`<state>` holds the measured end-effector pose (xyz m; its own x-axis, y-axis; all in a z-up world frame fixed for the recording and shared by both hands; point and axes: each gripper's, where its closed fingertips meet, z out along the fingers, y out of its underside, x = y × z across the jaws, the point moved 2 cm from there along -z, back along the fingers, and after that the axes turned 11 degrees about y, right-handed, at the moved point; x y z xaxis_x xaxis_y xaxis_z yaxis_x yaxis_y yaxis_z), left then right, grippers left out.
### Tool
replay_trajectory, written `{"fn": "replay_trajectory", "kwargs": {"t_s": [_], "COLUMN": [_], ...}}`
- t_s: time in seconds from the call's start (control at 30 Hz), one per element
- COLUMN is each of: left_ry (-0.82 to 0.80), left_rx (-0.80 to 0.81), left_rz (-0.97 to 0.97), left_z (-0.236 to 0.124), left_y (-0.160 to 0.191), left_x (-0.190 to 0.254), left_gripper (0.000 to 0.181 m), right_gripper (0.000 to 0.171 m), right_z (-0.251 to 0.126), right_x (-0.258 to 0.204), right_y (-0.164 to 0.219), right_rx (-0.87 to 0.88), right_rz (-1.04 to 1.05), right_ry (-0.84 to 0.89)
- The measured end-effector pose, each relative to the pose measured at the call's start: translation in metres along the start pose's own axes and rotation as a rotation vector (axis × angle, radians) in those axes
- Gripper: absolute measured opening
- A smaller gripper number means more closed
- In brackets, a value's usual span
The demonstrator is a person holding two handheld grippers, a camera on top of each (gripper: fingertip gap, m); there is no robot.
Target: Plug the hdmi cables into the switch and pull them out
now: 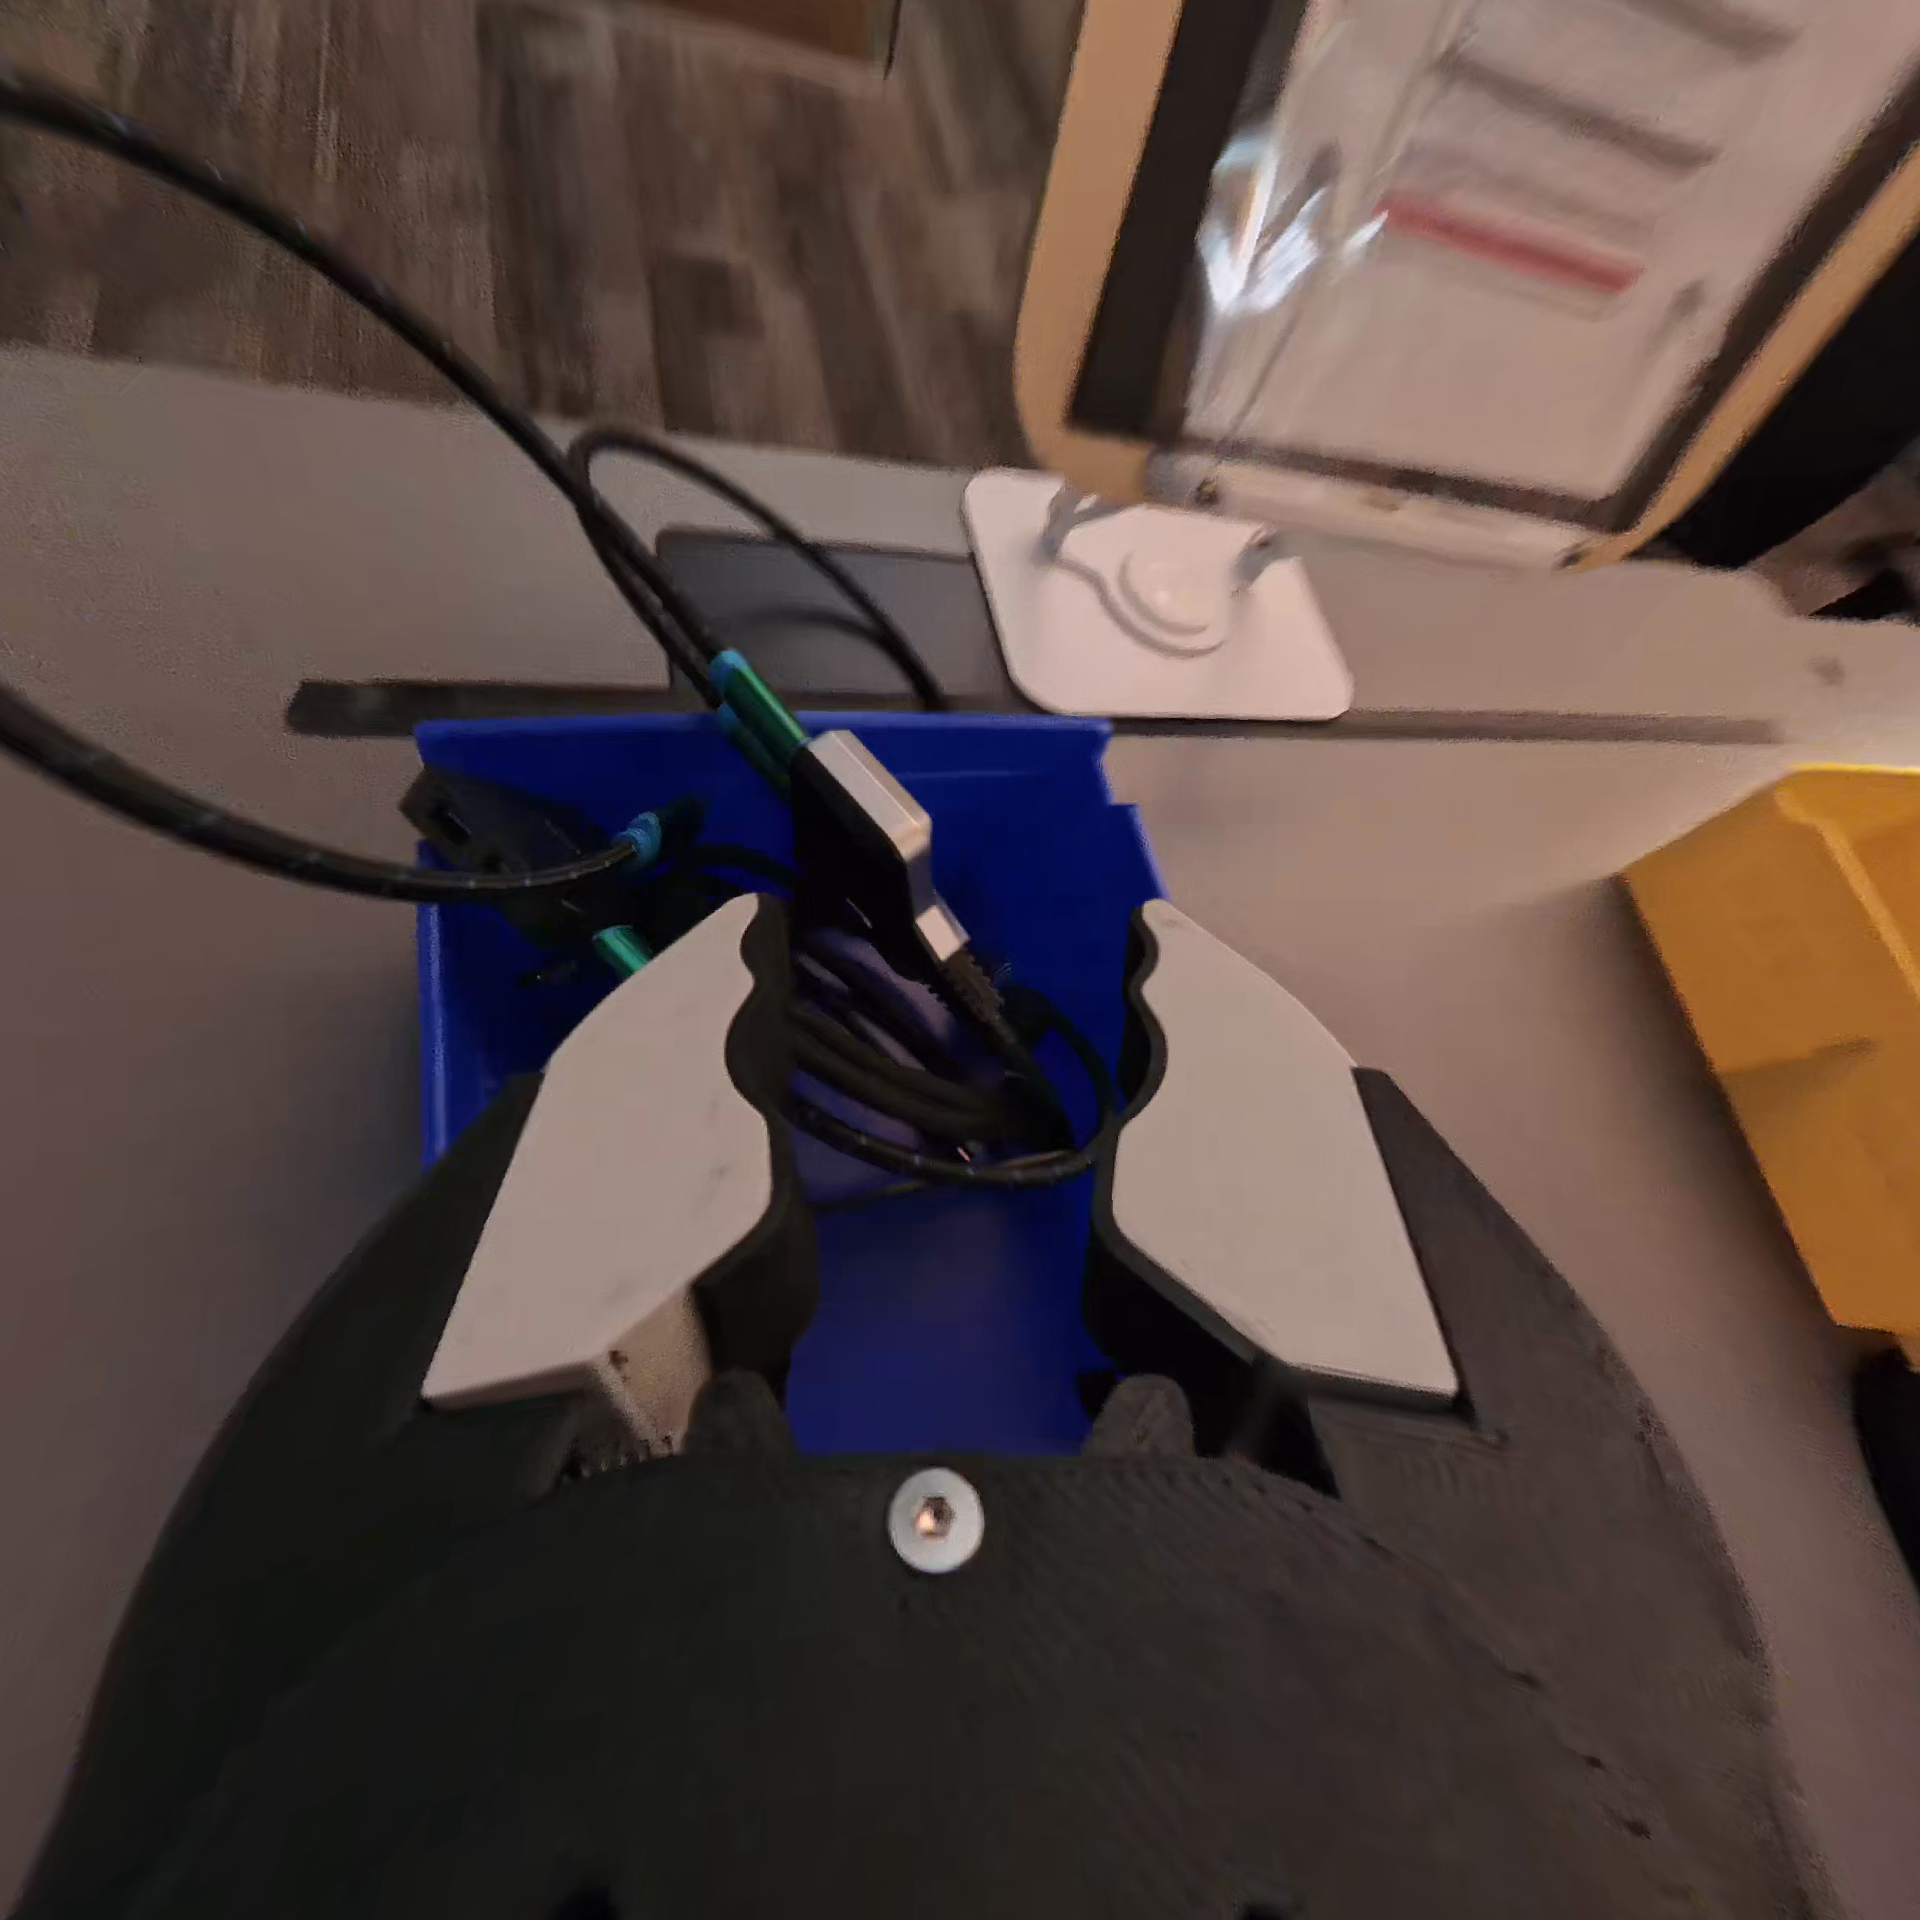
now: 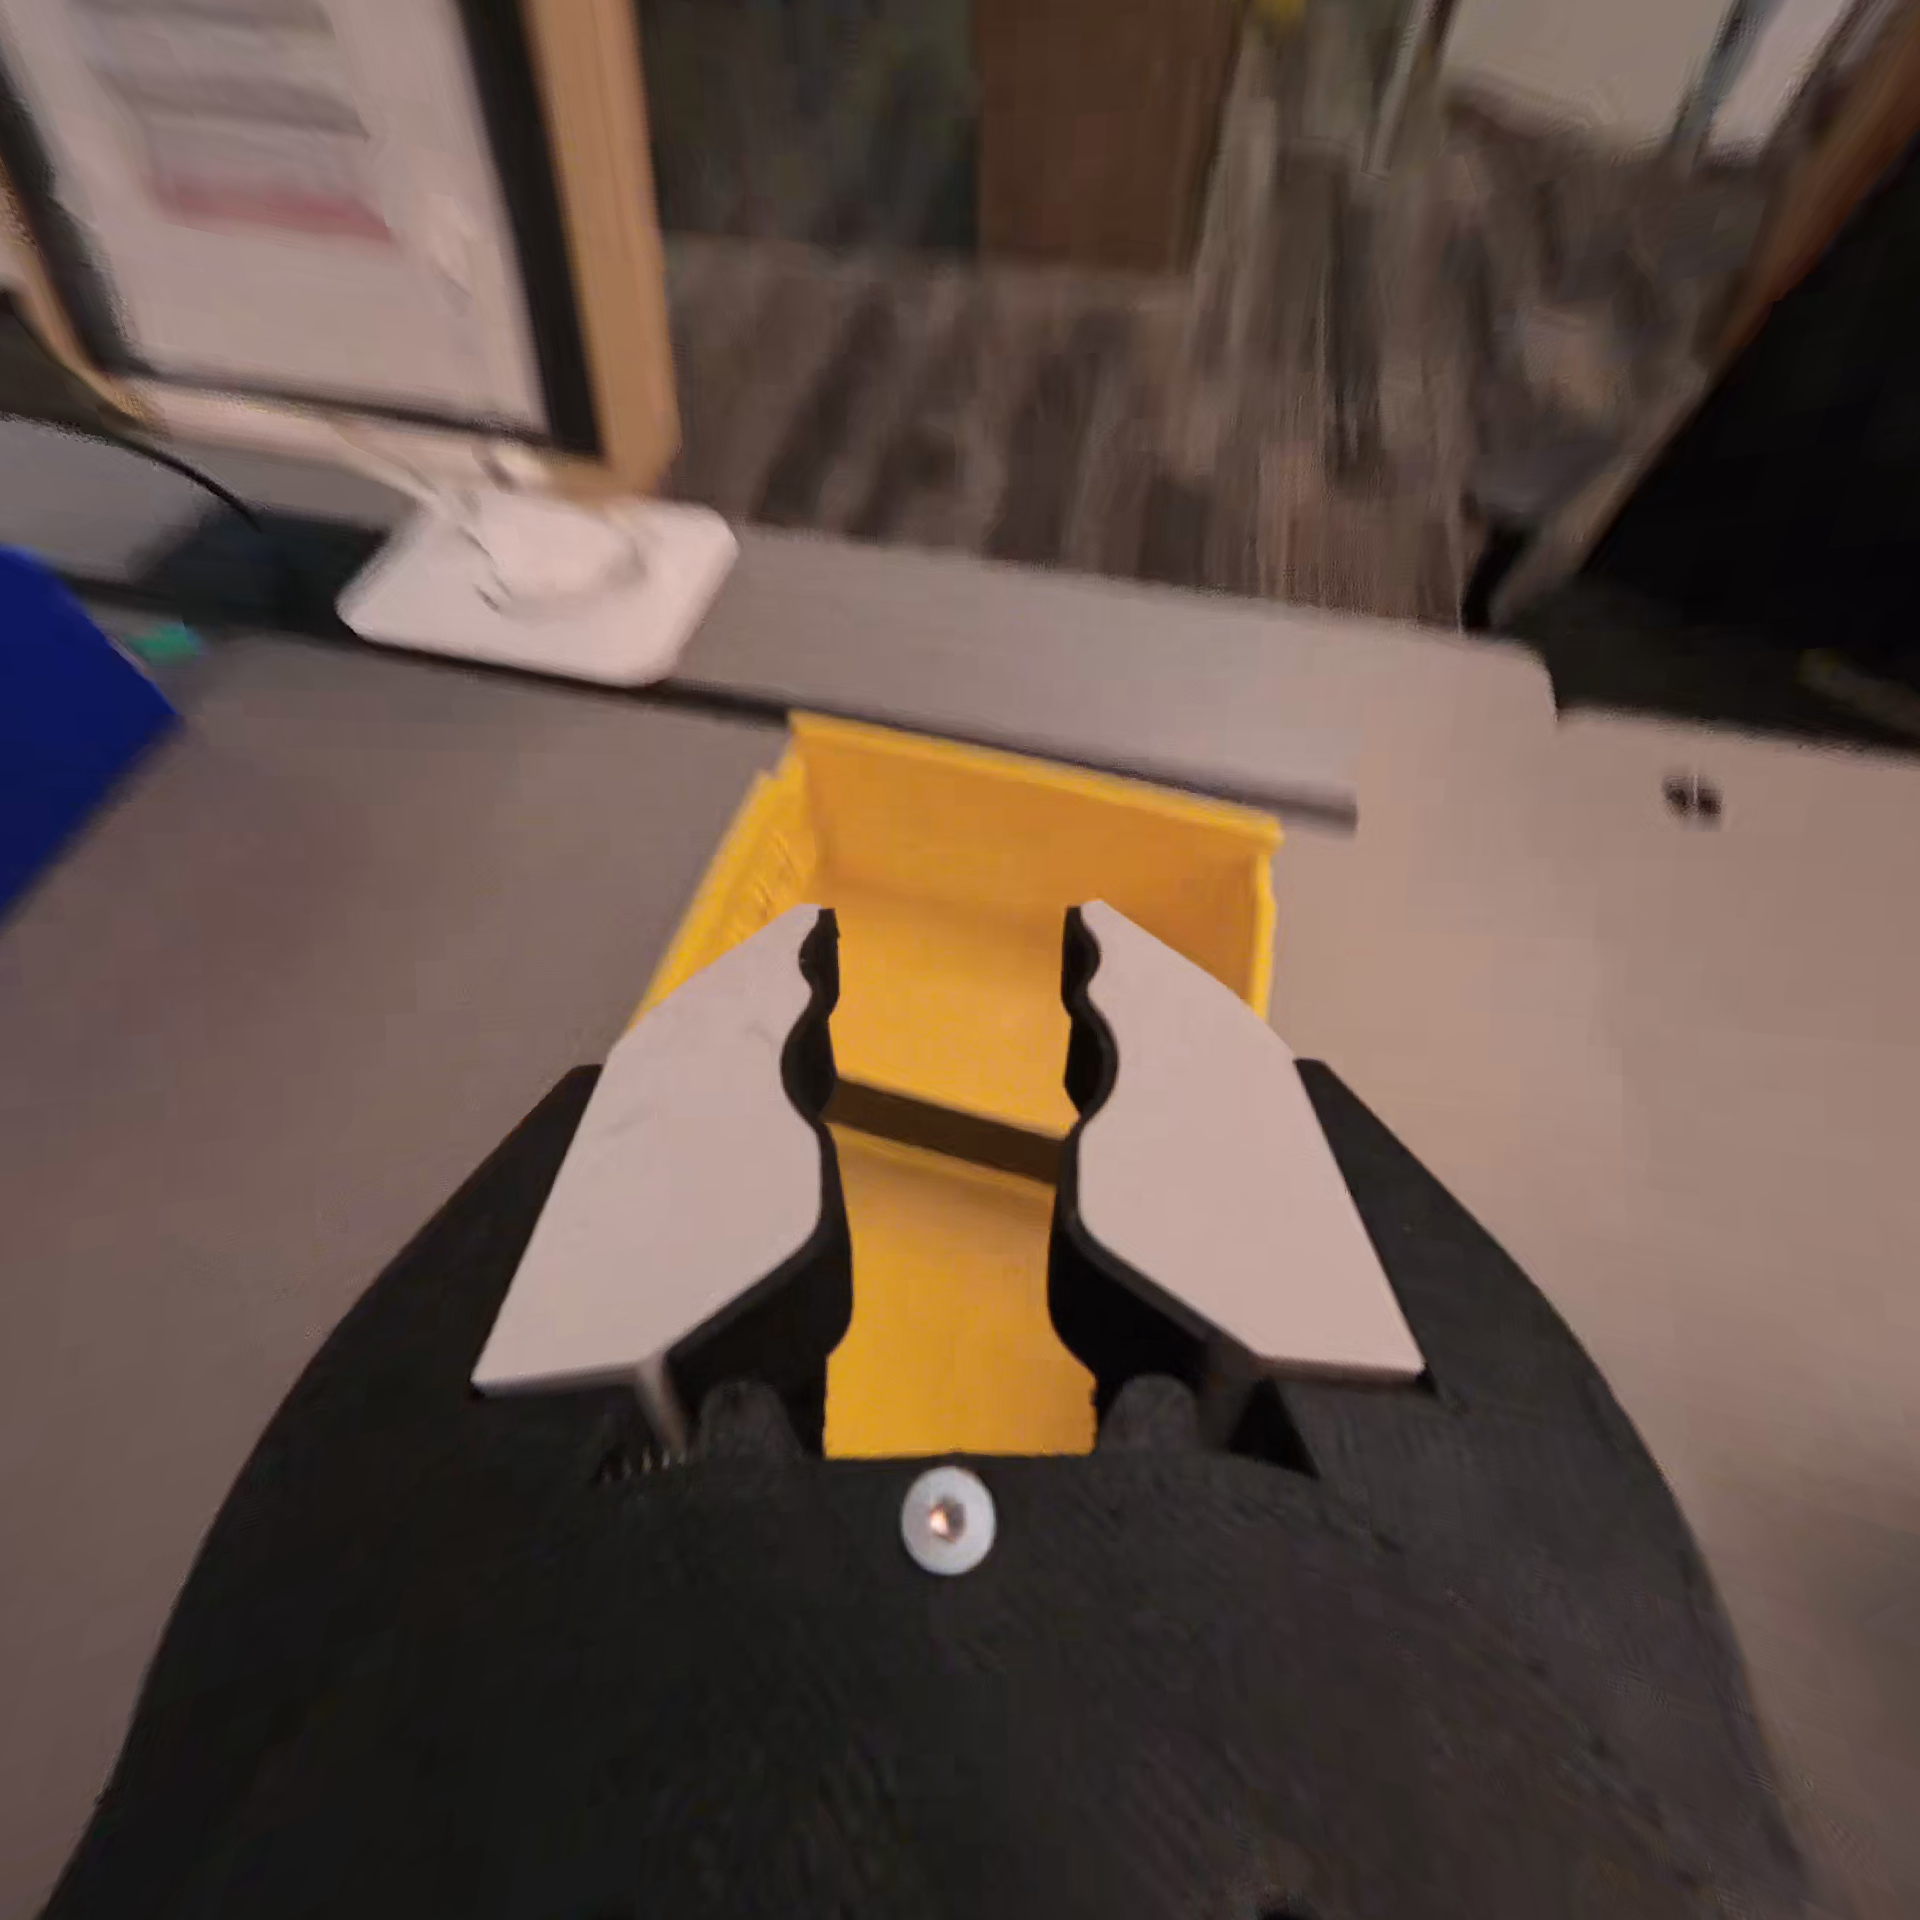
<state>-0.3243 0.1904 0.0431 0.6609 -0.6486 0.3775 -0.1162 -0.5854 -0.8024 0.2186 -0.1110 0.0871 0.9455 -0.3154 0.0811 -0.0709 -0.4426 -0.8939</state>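
Observation:
In the left wrist view a blue bin [image 1: 997, 810] on the grey table holds a black and silver switch [image 1: 868, 842] with black cables [image 1: 935, 1091] coiled under it. Cables with green and blue plug sleeves [image 1: 764, 707] run from the switch's far end up to the left. Another black connector [image 1: 468, 831] lies at the bin's left. My left gripper [image 1: 951, 920] is open and empty, over the bin, with the switch and cables just beyond its fingertips. My right gripper [image 2: 951, 920] is open and empty over a yellow bin [image 2: 1039, 831], which looks empty.
A framed board [image 1: 1455, 260] on a white stand base [image 1: 1153, 623] stands at the table's back, beside a dark flat device [image 1: 821, 613]. The yellow bin [image 1: 1787, 1018] sits to the right of the blue one, whose corner also shows in the right wrist view [image 2: 62, 727]. The tips of one gripper are about 60 centimetres away from the tips of the other. From the left gripper's tips to the black connector [image 1: 468, 831] is close to 10 centimetres.

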Motion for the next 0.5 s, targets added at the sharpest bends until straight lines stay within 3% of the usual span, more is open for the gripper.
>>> {"fn": "replay_trajectory", "kwargs": {"t_s": [0.03, 0.1, 0.27, 0.4, 0.5], "left_ry": [-0.032, -0.101, -0.120, -0.040, -0.012], "left_rx": [-0.057, -0.126, -0.203, 0.009, 0.088], "left_rz": [-0.019, -0.039, -0.088, 0.037, 0.157], "left_z": [0.013, 0.032, 0.056, 0.035, 0.017], "left_y": [-0.001, -0.004, -0.007, -0.033, -0.032], "left_x": [-0.004, -0.015, -0.020, 0.010, 0.038], "left_gripper": [0.062, 0.062, 0.062, 0.055, 0.059], "right_gripper": [0.045, 0.050, 0.051, 0.050, 0.050], "right_z": [-0.004, -0.004, 0.016, 0.008, 0.000], "right_x": [-0.015, -0.040, -0.088, -0.125, -0.135], "right_y": [-0.013, -0.026, -0.014, -0.008, -0.006], "right_rx": [0.076, 0.162, 0.085, 0.177, 0.188], "right_rz": [-0.018, -0.100, -0.167, -0.225, -0.243], "right_ry": [-0.015, -0.007, -0.081, -0.182, -0.224]}}
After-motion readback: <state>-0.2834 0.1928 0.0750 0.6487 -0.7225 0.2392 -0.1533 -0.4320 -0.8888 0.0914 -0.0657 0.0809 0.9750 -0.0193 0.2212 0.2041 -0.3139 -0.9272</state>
